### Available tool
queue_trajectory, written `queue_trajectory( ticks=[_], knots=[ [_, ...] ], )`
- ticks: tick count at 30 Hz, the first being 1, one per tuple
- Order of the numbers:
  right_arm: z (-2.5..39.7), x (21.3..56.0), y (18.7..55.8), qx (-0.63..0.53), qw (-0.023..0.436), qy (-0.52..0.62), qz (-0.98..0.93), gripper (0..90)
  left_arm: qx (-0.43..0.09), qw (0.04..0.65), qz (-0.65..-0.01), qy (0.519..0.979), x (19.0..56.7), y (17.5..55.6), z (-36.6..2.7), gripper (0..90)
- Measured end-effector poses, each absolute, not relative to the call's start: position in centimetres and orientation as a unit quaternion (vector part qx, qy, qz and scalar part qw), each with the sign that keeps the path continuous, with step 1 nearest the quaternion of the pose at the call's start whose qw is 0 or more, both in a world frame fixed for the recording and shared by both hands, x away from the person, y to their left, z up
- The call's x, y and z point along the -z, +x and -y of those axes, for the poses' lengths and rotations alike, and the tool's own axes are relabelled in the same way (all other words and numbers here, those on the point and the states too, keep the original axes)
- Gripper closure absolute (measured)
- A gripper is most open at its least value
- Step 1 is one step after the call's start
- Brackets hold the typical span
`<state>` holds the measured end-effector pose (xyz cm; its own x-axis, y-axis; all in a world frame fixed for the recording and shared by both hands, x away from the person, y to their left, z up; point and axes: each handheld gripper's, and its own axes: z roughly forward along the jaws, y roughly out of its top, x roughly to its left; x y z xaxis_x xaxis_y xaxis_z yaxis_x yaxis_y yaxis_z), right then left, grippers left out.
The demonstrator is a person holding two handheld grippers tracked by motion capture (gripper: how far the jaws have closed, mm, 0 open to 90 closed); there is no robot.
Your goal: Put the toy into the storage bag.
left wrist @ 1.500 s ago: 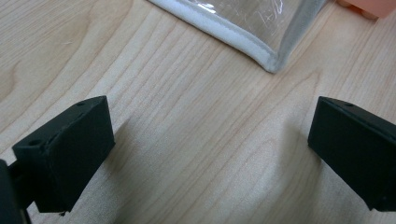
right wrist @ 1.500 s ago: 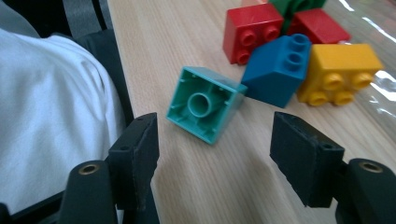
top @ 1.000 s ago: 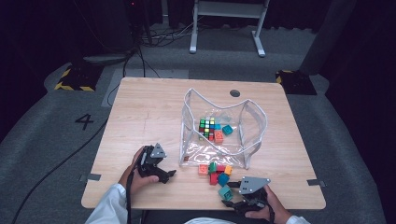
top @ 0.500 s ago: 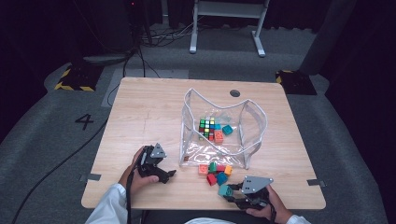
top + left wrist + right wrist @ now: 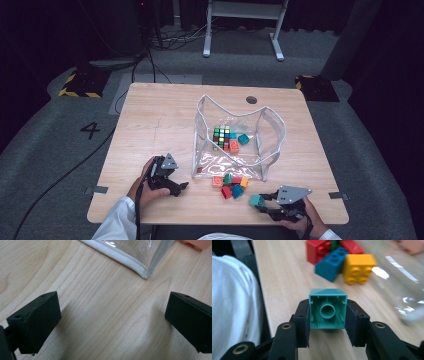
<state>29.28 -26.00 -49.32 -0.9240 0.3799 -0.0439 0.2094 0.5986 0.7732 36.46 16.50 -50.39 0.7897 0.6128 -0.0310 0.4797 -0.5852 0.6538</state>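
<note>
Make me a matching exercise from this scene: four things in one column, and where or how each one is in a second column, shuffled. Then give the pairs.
Things
1. teal brick
2. puzzle cube
3. left gripper
4. yellow brick

Places or states
A. inside the clear bag
B. open, over bare table near the bag's corner
C. clamped between the right gripper's jaws
D. on the table beside a blue brick

Pairs: 1-C, 2-A, 3-B, 4-D

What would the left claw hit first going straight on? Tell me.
Probably the white-edged corner of the clear plastic bag. The open left claw points across bare wooden table toward it; depth is hard to judge.
</note>
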Motion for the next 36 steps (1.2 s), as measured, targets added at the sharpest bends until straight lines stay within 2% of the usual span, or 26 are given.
queue_trajectory(
  ticks=[8,20,29,36],
  knots=[
    [29.8,48.9,30.9,-0.421,0.157,0.232,-0.863,59.1,-0.099,0.334,-0.308,0.885,50.4,36.5,-16.5,0.3],
    [35.1,45.9,34.5,-0.436,0.2,0.303,-0.824,59.2,-0.098,0.334,-0.309,0.885,50.4,36.5,-16.5,0.3],
    [35.8,42.1,38.0,-0.451,0.243,0.31,-0.801,59.2,-0.099,0.334,-0.308,0.885,50.4,36.5,-16.5,0.3],
    [35.4,39.4,40.1,-0.455,0.258,0.307,-0.795,59.2,-0.098,0.334,-0.309,0.885,50.4,36.5,-16.5,0.3]
  ],
)
